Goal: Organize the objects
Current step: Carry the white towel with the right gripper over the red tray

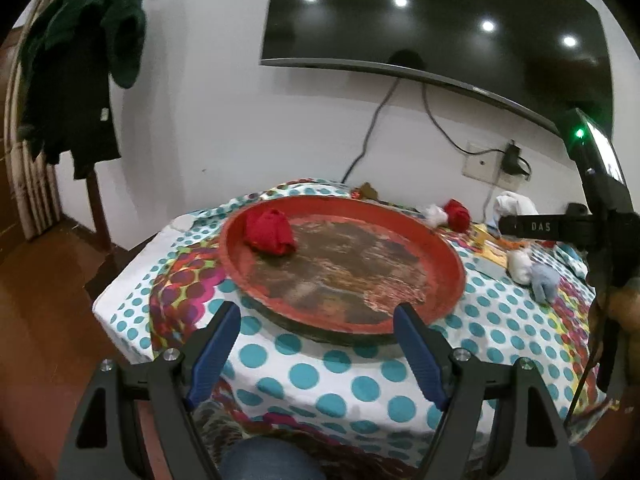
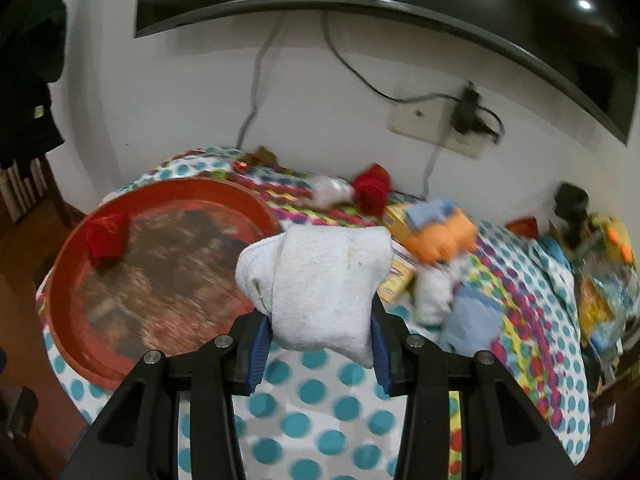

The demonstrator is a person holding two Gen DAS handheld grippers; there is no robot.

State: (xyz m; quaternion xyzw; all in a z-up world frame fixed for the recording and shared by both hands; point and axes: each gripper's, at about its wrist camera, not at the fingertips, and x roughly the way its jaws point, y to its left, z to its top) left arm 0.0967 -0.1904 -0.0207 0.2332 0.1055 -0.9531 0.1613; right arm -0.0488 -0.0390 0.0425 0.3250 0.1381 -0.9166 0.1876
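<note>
White wall rises behind a table draped in a polka-dot cloth [image 1: 304, 372], with a dark wall-mounted television [image 1: 432, 20] above it and cables hanging down toward a wall socket [image 2: 436, 128]. On the cloth sits a wide red tray [image 1: 448, 292] whose worn, brownish floor holds one rolled red sock [image 1: 269, 232] near its far left rim. The left gripper [image 1: 316, 344] hovers just short of the tray's near rim, its blue-padded jaws standing well apart with nothing between them. The right gripper [image 2: 318, 354] is clamped on a white rolled sock [image 2: 320, 284], the pads pressing its lower sides so that the bundle bulges above the fingers, lifted clear of the cloth and just to the right of the tray. Further back on the table lie a second red sock bundle [image 2: 372, 188] with a small white bundle [image 2: 332, 190] just beside it, an orange and blue bundle [image 2: 440, 228] resting on a yellow box [image 2: 396, 276], and a white and pale blue bundle [image 2: 452, 304] nearer the front. Dark green clothing [image 1: 92, 40] hangs at the left.
</note>
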